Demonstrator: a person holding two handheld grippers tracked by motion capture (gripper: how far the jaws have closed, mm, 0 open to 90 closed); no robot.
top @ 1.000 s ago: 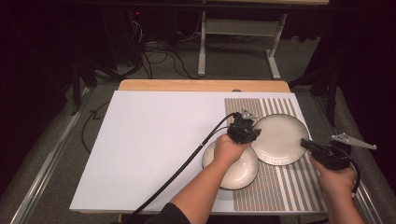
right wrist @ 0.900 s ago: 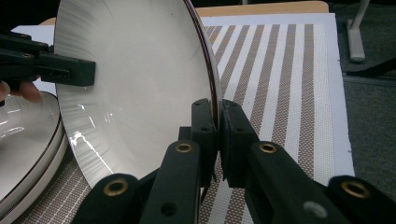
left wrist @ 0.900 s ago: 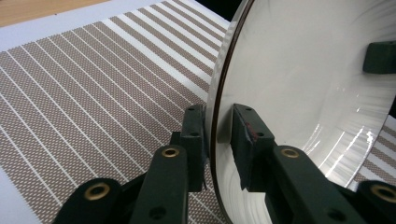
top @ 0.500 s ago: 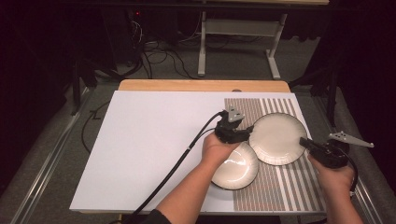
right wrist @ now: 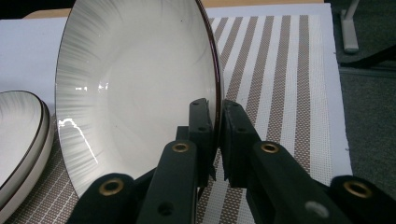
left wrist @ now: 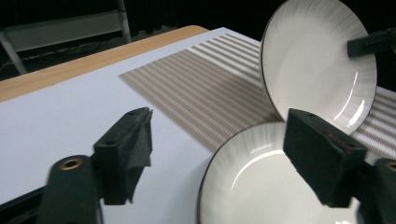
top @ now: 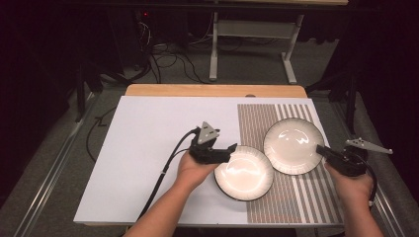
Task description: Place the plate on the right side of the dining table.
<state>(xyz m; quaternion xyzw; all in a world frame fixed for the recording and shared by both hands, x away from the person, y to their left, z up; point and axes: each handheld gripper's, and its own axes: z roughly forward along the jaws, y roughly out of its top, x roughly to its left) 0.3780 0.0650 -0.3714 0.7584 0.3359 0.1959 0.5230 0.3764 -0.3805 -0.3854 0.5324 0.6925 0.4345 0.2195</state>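
Note:
A white bowl-like plate with a dark rim [top: 294, 144] [right wrist: 135, 84] [left wrist: 317, 60] is tilted up over the striped mat. My right gripper [top: 325, 150] [right wrist: 214, 122] is shut on its right rim. A second plate [top: 243, 173] [left wrist: 261, 186] lies flat at the mat's left edge, and in the right gripper view this plate [right wrist: 18, 135] shows two stacked rims. My left gripper [top: 231, 148] [left wrist: 224, 158] sits at that plate's left rim. Its jaws have just been opening and stand open, pressing on nothing.
The brown-and-white striped mat [top: 296, 197] [right wrist: 280, 70] covers the right part of a white board [top: 148, 133] on the wooden table [top: 212, 90]. The left gripper's cable [top: 165, 173] trails across the board. Floor cables and a table leg lie beyond the far edge.
My left gripper has drawn back to the left, from where the two plates meet to the flat plate's left rim, and its jaws have opened. The right gripper and its plate have kept still.

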